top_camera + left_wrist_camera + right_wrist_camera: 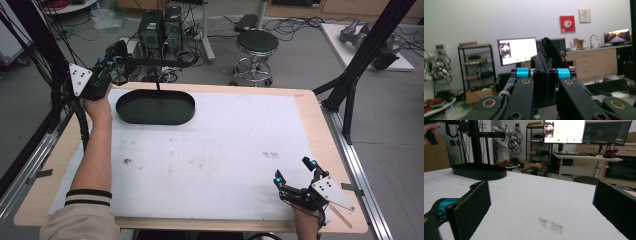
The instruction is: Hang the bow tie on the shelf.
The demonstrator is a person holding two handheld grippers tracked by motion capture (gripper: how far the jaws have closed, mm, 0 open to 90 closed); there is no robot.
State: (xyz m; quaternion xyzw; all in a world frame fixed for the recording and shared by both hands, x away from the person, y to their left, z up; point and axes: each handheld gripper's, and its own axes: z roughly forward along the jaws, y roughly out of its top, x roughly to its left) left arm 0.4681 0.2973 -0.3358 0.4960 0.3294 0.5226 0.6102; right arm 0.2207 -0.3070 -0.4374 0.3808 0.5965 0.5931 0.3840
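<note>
The left gripper, jaws pressed together, is raised beside the oval black tray. The right gripper rests wide open on the rough white mat, far from the tray.

- Your left gripper: raised past the table's far-left corner, just beside the tray.
- Your right gripper: near-right, low over the white mat, jaws spread wide.
- Tray: black, oval, far-left on the mat.
- Stool: on the floor beyond the table.
</note>
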